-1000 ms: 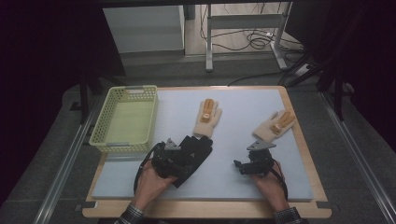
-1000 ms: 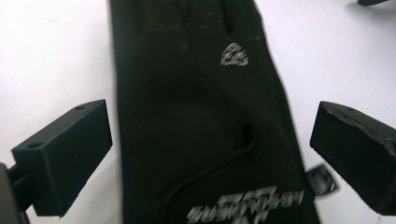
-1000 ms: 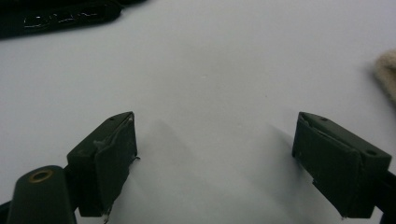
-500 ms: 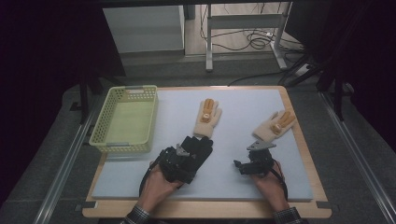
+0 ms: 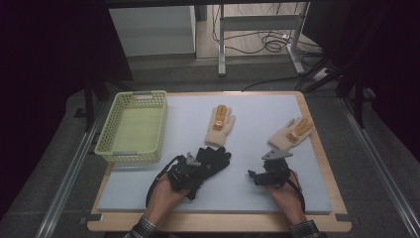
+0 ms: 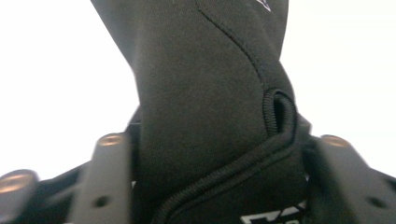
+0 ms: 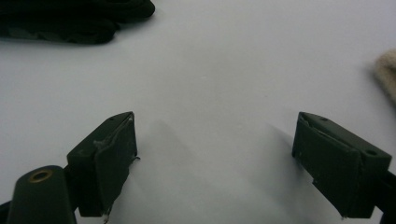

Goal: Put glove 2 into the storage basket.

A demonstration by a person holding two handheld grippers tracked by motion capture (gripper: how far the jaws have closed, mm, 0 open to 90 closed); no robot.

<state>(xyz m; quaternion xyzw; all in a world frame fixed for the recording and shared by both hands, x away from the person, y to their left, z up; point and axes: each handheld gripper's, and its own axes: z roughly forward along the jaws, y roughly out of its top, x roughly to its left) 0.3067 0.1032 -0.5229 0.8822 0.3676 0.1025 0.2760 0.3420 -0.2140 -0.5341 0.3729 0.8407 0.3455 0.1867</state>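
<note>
Now our left gripper (image 5: 195,166) has just been closing: jaws clamped on the black glove's (image 6: 205,116) cuff, ready to lift toward the basket (image 5: 132,126). Right gripper (image 7: 215,163) idle, jaws spread.

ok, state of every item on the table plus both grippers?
black glove: flat on the mat, cuff between the left gripper's jaws
left gripper: jaws just closed onto the cuff
right gripper: open, nothing between its jaws
middle cream glove: flat, untouched
right cream glove: flat, untouched
basket: upright, nothing in it

Black grippers (image 5: 195,166) with brass screws, black cables, plaid sleeves (image 5: 143,229).
</note>
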